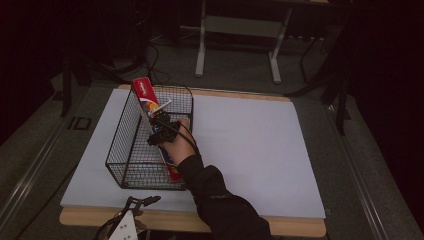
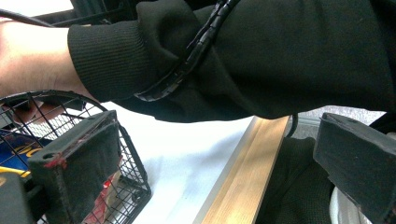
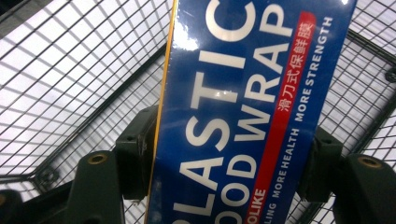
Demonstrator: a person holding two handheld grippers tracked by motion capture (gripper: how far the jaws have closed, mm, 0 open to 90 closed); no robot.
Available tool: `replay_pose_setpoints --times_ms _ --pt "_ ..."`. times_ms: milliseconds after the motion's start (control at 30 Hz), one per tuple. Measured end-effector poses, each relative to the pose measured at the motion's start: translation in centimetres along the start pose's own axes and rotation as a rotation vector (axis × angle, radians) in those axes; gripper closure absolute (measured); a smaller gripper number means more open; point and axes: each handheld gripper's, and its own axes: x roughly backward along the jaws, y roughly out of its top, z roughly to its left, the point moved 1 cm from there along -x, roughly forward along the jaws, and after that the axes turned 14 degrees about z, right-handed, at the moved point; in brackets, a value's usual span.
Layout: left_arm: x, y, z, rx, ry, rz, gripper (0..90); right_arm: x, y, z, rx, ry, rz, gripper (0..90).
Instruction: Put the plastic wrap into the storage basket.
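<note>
White table (image 1: 260, 150), plastic wrap box (image 3: 243, 116) clamped between right gripper (image 3: 224, 172) jaws

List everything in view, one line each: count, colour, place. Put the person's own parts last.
Basket: one, black wire, left part of the white sheet.
Plastic wrap box: one, blue and red, slanting in the basket, far end above the rim.
White sheet: one, covers the table.
Table: one, wooden edge at the near side.
Frame: one, grey metal, on the floor beyond the table.
Right gripper: one, black, shut on the box.
Left gripper: one, black, open, at the table's near edge.
Sleeve: one, black, right arm.
</note>
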Motion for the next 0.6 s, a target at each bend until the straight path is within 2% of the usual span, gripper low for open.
replay_pose_setpoints --times_ms 100,167,267,333,600 --pt "0.0 0.0 0.0 0.001 -0.001 0.002 1.3 -0.2 0.0 -0.1 -0.006 -0.005 0.0 34.9" --pt "0.0 0.0 0.0 0.0 -0.004 0.006 1.3 -0.7 0.0 -0.1 -0.006 0.011 0.026 34.7" --pt "0.0 0.0 0.0 0.001 -0.005 0.004 1.3 -1.2 0.0 -0.1 -0.009 -0.009 0.021 34.5" --pt "0.0 -0.1 0.0 0.002 -0.007 0.005 1.3 -1.6 0.0 -0.2 -0.014 0.008 0.028 34.4" --pt "-0.1 -0.1 0.0 -0.001 -0.009 0.013 1.3 -2.0 0.1 -0.3 -0.013 0.002 0.038 34.1"
